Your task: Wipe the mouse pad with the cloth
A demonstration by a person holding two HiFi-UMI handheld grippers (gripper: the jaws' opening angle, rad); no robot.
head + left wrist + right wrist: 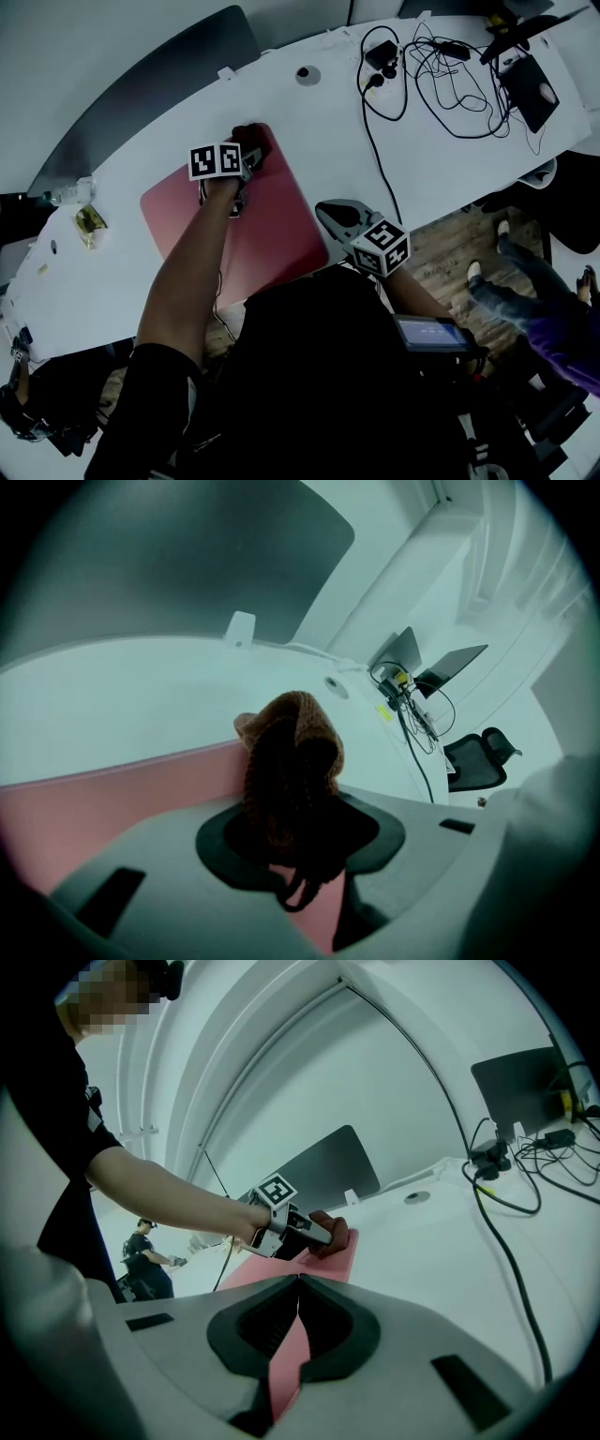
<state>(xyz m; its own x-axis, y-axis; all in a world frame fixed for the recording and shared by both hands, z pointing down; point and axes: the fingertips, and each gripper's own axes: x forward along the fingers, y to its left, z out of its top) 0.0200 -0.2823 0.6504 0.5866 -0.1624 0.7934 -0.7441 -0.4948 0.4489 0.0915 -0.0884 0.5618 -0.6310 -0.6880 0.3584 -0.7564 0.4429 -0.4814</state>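
While left gripper (298, 829) pinches half-hidden cloth (291, 747) on mouse pad (274, 230) | right gripper (298, 1283) pressed together

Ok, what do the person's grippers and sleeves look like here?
The left gripper and right gripper are pale grey with black jaw pads, each carrying a white cube with black square markers. The person wears a black short-sleeved top.

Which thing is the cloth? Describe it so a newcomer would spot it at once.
On the long white table lies a pink mouse pad, near the person's side. At the pad's far corner the left gripper is shut on the cloth: a bunched brown knit, the only soft, dark lump there, unlike the thin black cables farther right.
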